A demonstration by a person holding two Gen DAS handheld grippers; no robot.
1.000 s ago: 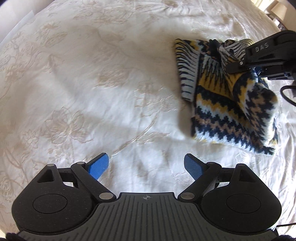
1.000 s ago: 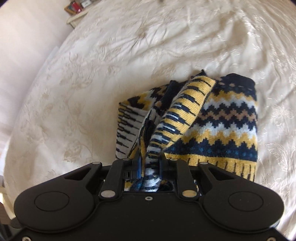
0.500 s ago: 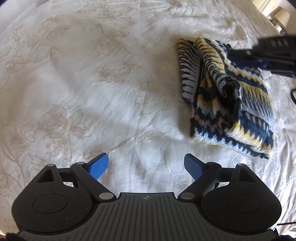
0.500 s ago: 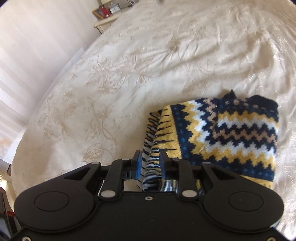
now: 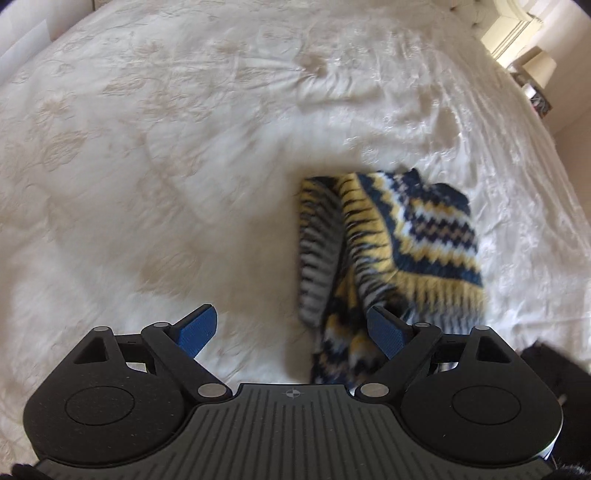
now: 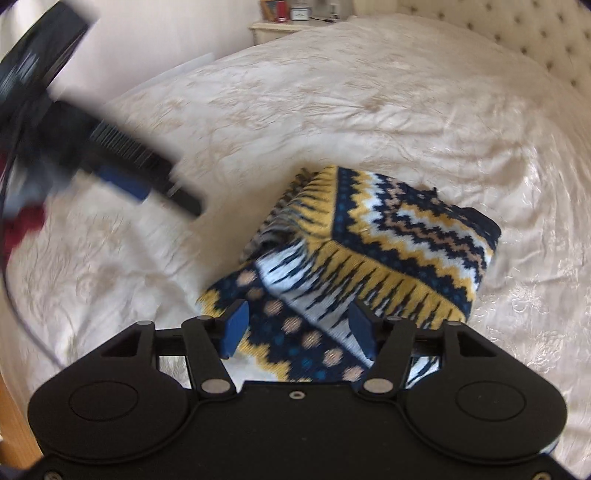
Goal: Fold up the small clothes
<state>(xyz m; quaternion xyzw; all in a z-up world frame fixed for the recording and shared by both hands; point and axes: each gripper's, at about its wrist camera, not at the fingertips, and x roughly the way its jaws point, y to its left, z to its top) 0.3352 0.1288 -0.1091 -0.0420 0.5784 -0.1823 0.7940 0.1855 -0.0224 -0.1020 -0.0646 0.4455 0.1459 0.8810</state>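
Sweater (image 6: 373, 251), a small knit in navy, yellow, white and tan zigzags, lies folded into a rough bundle on a cream bedspread (image 5: 184, 147) with a pale floral pattern. In the right wrist view its near edge, dotted with tan and blue spots, lies between the blue pads of the right gripper (image 6: 299, 334), whose jaws stand apart with nothing pinched. In the left wrist view the left gripper (image 5: 291, 328) is also spread wide and empty, its right pad (image 5: 384, 338) in front of the sweater's near left edge. Wide bare bedspread stretches to the left of the sweater and beyond it. A tufted headboard (image 6: 517, 33) bounds the far right side in the right wrist view, and a nightstand (image 6: 280, 26) stands past the far edge. Both views are motion-blurred; no writing can be read
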